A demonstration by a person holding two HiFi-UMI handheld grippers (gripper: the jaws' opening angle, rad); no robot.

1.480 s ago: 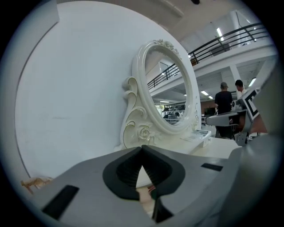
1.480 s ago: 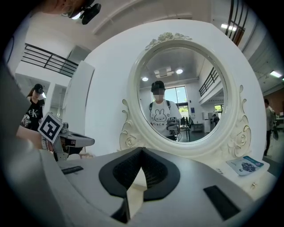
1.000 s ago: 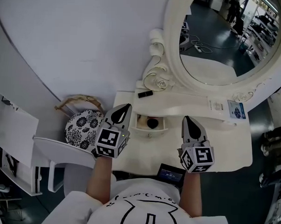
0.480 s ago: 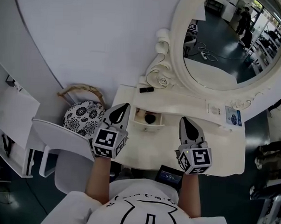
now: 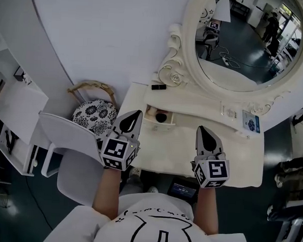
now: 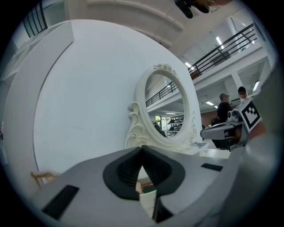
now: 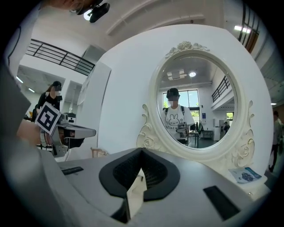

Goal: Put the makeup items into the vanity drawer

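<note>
Both of my grippers are up level in front of the vanity, and neither one is carrying anything. The left gripper (image 5: 136,115) has its jaws pressed together with nothing between them. The right gripper (image 5: 201,130) is the same, jaws together and empty. They're well apart from each other, left one over the near left corner of the surface (image 5: 190,151), right one over its middle.

The little drawer (image 5: 167,123) is pulled open between the two grippers and a bit farther off. There's a dark round item (image 5: 161,117) sitting in it, plus something pale pinkish at its left end that I can't make out. One black tube (image 5: 158,86) lies out on the surface at the far left, just beside the scrollwork at the foot of the oval mirror (image 5: 189,54).

A blue leaflet (image 5: 251,121) lies at the far right. A white chair (image 5: 65,139) stands to the left, with a patterned cushion (image 5: 94,114) behind it.
</note>
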